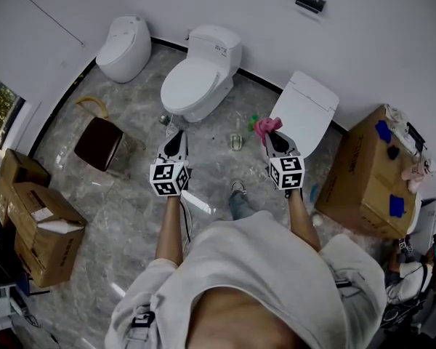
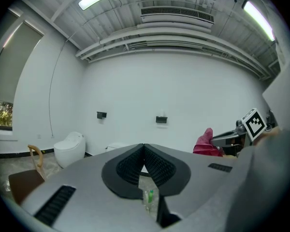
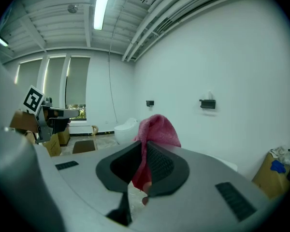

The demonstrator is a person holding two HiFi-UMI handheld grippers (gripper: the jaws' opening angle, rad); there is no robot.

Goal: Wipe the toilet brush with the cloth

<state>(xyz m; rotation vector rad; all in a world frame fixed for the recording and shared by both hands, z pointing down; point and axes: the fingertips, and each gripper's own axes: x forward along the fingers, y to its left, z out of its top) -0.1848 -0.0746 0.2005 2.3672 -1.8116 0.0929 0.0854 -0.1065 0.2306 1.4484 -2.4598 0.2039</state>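
My right gripper (image 1: 271,133) (image 3: 144,146) is shut on a pink cloth (image 1: 265,126) (image 3: 157,127), which bunches up above the jaw tips. My left gripper (image 1: 179,134) (image 2: 144,149) is shut with nothing between its jaws. Both are held level at chest height, side by side and apart. A small pale and green item, probably the toilet brush (image 1: 237,142) (image 2: 148,197), stands on the floor between and beyond the two grippers. The left gripper view also shows the cloth (image 2: 206,144) off to its right.
A white toilet (image 1: 200,78) stands ahead, a rounded one (image 1: 123,46) at the far left, and a third with a flat lid (image 1: 305,111) on the right. A brown chair (image 1: 98,140) and cardboard boxes (image 1: 43,231) sit left; a big box (image 1: 367,173) right.
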